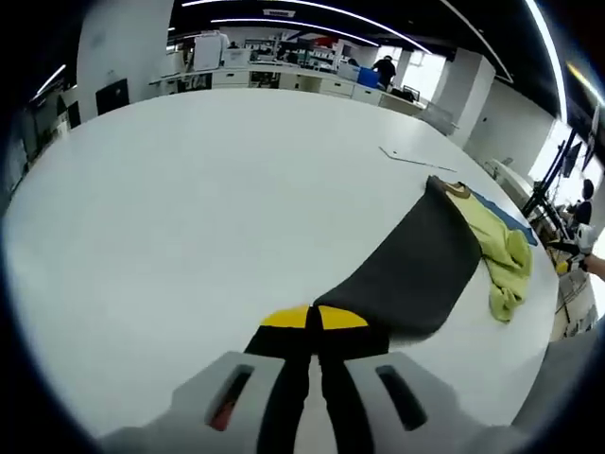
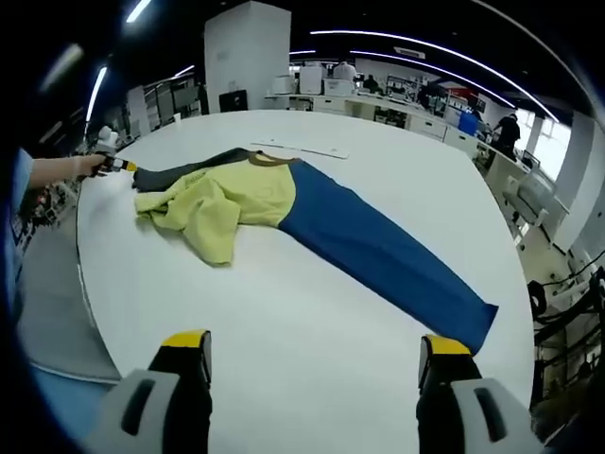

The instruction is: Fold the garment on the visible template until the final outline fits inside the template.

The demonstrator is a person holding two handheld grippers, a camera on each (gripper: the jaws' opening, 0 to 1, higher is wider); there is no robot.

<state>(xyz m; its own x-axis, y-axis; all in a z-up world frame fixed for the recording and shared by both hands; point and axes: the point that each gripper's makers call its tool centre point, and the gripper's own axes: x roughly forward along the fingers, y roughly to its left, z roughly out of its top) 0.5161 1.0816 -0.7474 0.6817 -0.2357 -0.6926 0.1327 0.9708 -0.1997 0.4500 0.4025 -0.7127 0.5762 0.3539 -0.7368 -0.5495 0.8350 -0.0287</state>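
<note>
The garment (image 2: 284, 203) lies spread across the white desk (image 2: 312, 369), soft and limp. My left hand-held gripper (image 1: 313, 320) is clamped on the dark sleeve (image 1: 416, 260); my right hand-held gripper (image 2: 312, 355) stands apart, and I'd pinch the blue sleeve's cuff (image 2: 473, 326)

The garment (image 2: 284, 203) is soft matt cloth, crumpled at its yellow part, on a smooth matt white table (image 1: 189, 208).

Both views look low along their own jaws across the white table (image 1: 189, 208), sharing the garment (image 2: 284, 203) from opposite ends.
</note>
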